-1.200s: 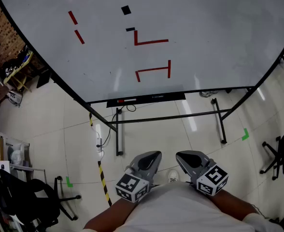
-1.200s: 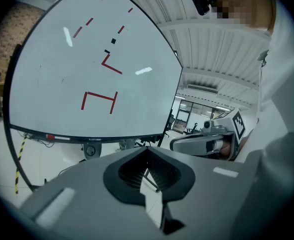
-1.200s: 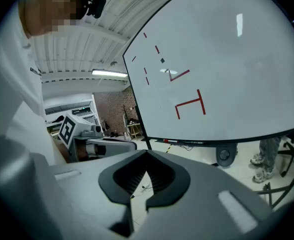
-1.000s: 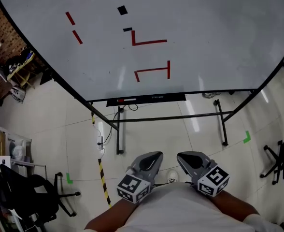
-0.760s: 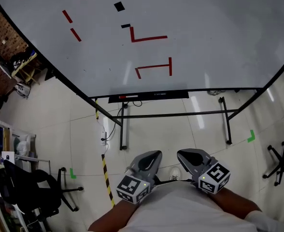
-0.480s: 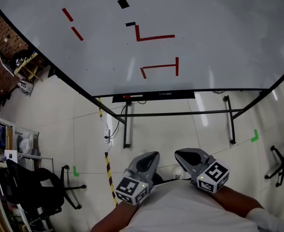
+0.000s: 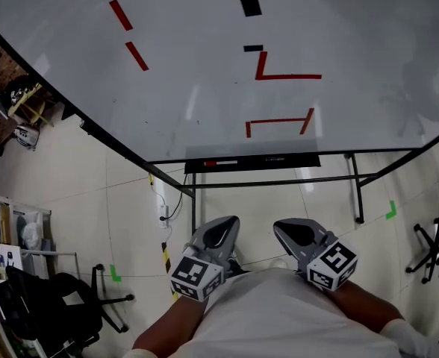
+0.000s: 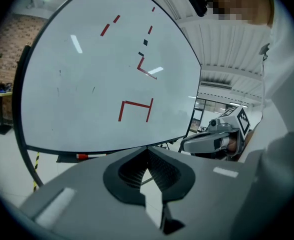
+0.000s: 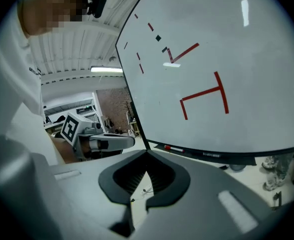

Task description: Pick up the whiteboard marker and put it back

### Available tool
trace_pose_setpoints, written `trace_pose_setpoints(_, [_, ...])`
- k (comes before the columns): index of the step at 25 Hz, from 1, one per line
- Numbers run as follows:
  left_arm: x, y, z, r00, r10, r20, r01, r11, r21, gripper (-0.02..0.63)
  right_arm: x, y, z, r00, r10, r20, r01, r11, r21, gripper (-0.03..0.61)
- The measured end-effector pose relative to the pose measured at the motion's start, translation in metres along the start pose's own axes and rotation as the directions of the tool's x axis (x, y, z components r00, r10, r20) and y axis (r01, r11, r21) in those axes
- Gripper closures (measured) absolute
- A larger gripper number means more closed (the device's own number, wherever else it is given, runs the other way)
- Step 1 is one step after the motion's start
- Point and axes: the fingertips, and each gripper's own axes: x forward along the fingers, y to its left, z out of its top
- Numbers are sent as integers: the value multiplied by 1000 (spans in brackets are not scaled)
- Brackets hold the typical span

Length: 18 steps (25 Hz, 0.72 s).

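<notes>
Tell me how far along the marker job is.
Done: nothing yet. The whiteboard marker lies in the tray under the whiteboard. In hand: nothing; the left gripper and right gripper are shut and empty, held low near the person's body, short of the board. Left: reach the tray, grip the marker, lift it, set it back.

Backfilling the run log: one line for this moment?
phase: pre-reach | left gripper: shut, empty | right gripper: shut, empty | whiteboard marker: lying on tray, untouched
</notes>
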Motion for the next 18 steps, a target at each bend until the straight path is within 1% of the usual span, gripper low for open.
trace_pose_setpoints(3, [6,24,10,998,-61,-23,62,997,35,597,27,-9,17,998,-56,18,56,998,-1,577])
trace_pose_setpoints(6, [8,46,17,992,-120,-46,124,987,100,597,48,-18,34,992,-120,42,119,992,40,577])
trace_pose_setpoints(9, [9,67,23,986,-154,-67,163,974,158,597,68,-16,37,986,-160,49,156,985,71,577])
trace_pose_setpoints(13, [13,89,25,977,-182,-111,203,955,215,597,84,-17,42,978,-201,58,197,978,72,577])
trace_pose_setpoints(16, [19,98,20,973,-178,-147,213,939,270,597,88,-19,42,976,-211,51,207,976,73,577])
trace_pose_setpoints(18, [26,101,19,973,-170,-156,211,930,300,597,90,-24,40,978,-207,38,204,976,72,577])
